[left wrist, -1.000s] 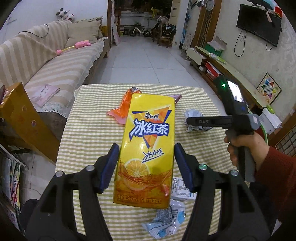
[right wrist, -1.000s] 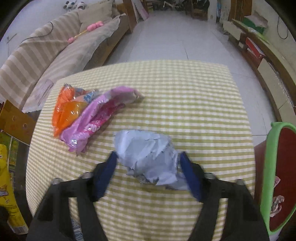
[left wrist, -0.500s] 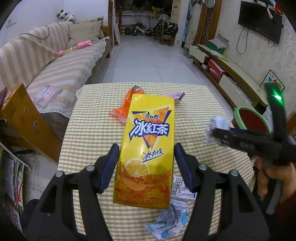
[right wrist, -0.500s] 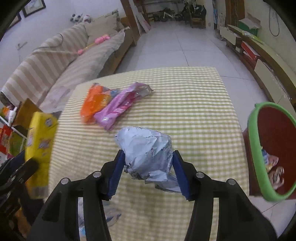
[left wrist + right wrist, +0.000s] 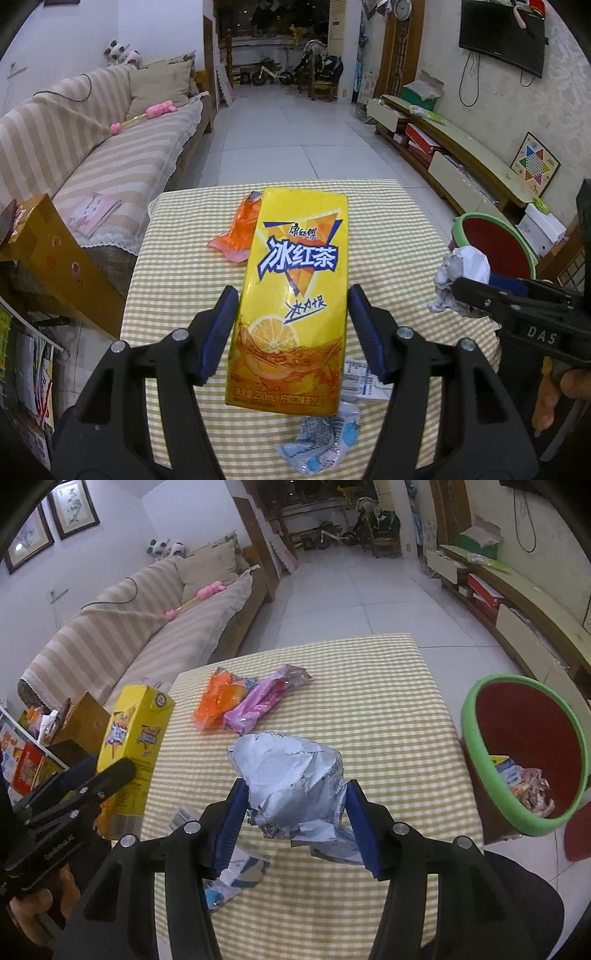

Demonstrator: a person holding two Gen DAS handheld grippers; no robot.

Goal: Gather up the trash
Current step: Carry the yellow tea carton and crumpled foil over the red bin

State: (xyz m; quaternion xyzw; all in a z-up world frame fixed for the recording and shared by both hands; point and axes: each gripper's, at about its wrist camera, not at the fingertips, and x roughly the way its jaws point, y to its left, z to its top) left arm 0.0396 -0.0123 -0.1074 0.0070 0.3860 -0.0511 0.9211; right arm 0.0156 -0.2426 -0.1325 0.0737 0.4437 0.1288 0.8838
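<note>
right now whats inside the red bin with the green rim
In the red bin with the green rim, a few crumpled wrappers lie at the bottom, one blue and yellow, others pinkish. The near wall hides the rest of the bottom.

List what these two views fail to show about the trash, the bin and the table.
- Pink wrapper: in the left wrist view the yellow carton hides it.
- Bin: bottom hidden by its own wall; in the left wrist view the crumpled paper and right gripper cover part.
- Scraps near the table edge: partly behind the gripper fingers.
</note>
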